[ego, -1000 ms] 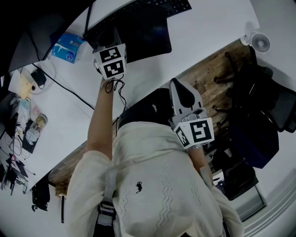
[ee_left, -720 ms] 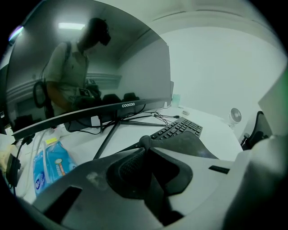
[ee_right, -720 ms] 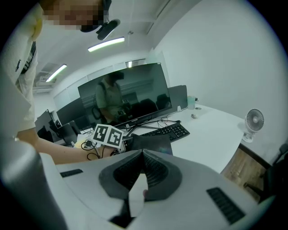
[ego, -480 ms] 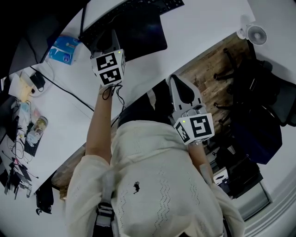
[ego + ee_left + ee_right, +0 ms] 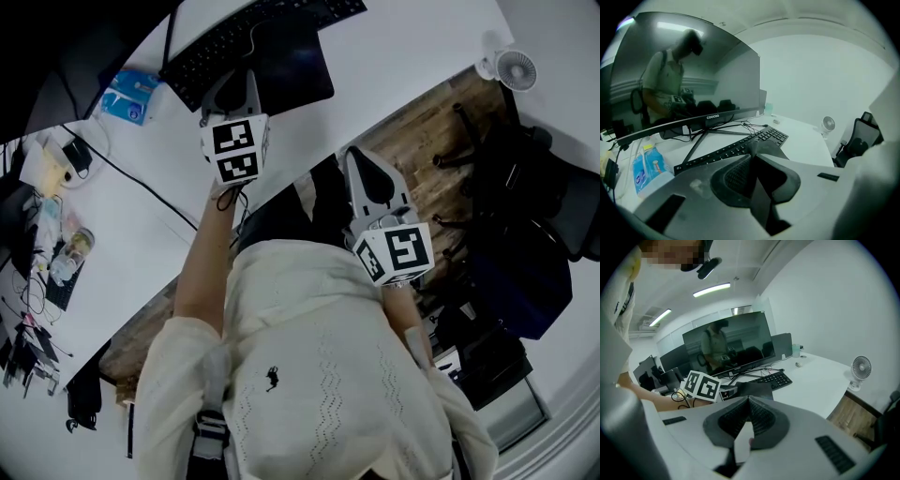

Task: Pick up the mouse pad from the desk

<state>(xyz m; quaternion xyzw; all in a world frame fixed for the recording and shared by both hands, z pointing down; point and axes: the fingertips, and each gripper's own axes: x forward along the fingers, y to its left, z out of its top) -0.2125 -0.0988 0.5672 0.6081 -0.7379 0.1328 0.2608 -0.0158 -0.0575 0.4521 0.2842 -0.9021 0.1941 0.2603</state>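
Left gripper view has the left claw (image 5: 752, 155) clenched, its tips meeting on what looks like the near corner of the mouse pad (image 5: 769, 149). The pad sits on the white worktop (image 5: 806, 140), just in front of the keyboard (image 5: 722, 152). The right claw (image 5: 749, 400) is clenched on nothing and hangs off the worktop's edge, well apart from the pad. The pad looks thin, light and floppy, so a corner pinch will probably let the far side droop and drag, and a rubbery underside may cling. A deeper bite along the edge, peeling upward, seems safer.
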